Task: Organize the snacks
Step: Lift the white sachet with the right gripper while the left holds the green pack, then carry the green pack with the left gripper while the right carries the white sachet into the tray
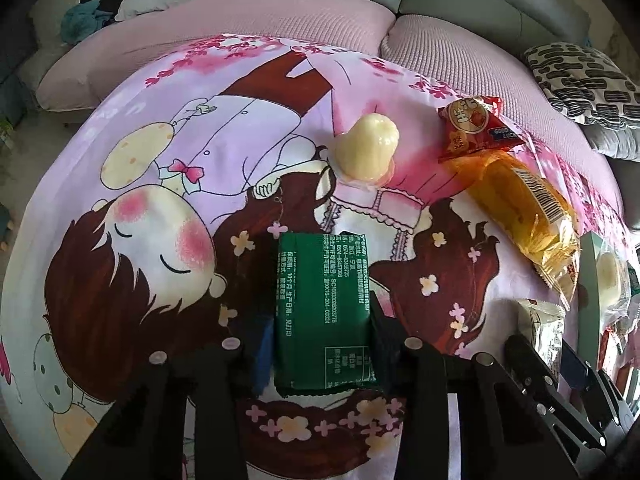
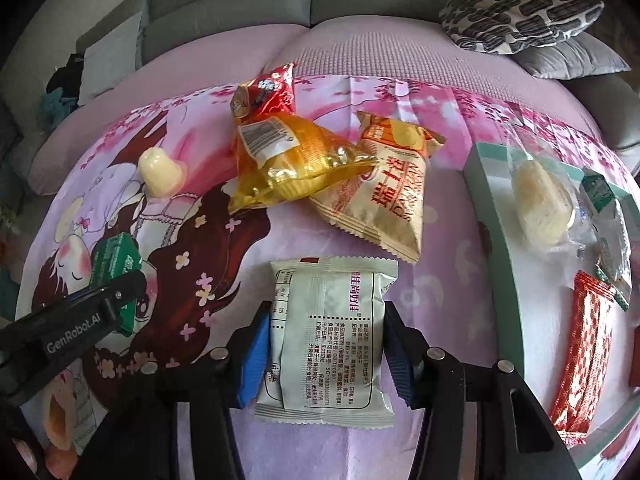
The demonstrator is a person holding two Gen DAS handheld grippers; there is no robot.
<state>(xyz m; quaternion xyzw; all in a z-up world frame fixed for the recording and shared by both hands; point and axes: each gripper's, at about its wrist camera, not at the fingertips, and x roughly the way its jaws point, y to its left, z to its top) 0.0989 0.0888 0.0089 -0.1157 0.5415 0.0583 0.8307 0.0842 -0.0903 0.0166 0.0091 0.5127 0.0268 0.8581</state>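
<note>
A dark green snack packet (image 1: 320, 280) lies lengthwise between the fingers of my left gripper (image 1: 323, 312), which is shut on it over the cartoon-print cloth (image 1: 160, 240). The right wrist view shows the same green packet (image 2: 114, 260) at the far left. My right gripper (image 2: 326, 360) is shut on a white packet (image 2: 328, 332) with printed text, its blue pads (image 2: 252, 360) pressing both side edges. To the right stands a teal-rimmed tray (image 2: 486, 184) holding a wrapped pale cake (image 2: 540, 200), a green-and-white packet (image 2: 608, 220) and a red patterned packet (image 2: 580, 352).
Loose on the cloth beyond the grippers are a pale jelly cup (image 2: 158, 174), a red packet (image 2: 266, 92), an orange-yellow cake bag (image 2: 292, 160) and a beige packet (image 2: 384, 192). A grey sofa back and a black-and-white patterned cushion (image 2: 520, 12) lie behind.
</note>
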